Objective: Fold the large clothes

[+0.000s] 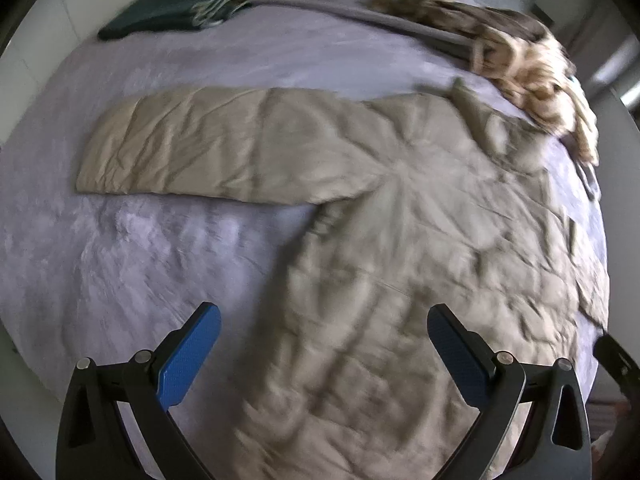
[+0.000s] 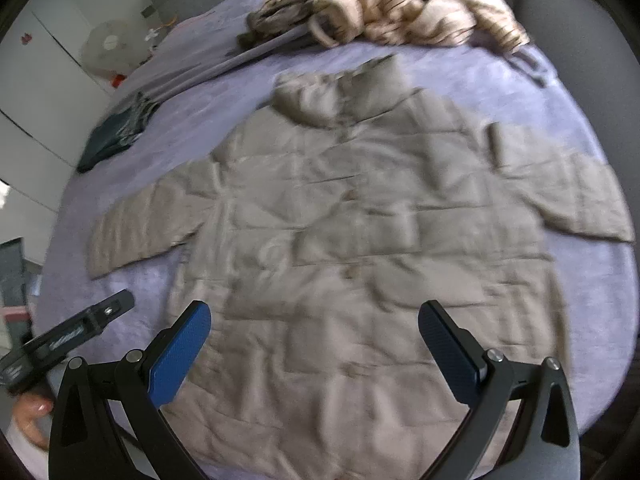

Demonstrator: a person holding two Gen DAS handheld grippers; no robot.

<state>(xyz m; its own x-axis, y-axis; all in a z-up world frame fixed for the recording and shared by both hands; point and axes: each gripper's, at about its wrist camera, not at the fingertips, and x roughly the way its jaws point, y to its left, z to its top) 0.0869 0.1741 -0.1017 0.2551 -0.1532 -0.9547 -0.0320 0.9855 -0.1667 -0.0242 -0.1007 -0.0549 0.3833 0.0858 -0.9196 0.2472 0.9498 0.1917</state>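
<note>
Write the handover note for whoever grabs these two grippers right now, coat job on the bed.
Left gripper: open, empty, over the coat's lower left part.
Right gripper: open, empty, over the coat's hem area.
Beige quilted coat: spread flat on the purple bedcover, hood towards the far side, both sleeves out sideways; left sleeve lies straight.
Elsewhere on the bed: dark green folded garment far left, striped fuzzy pile beyond the hood.
Done: coat laid out. No fold made yet.
Left: likely bring the sleeves in across the body, then fold the body up.
</note>
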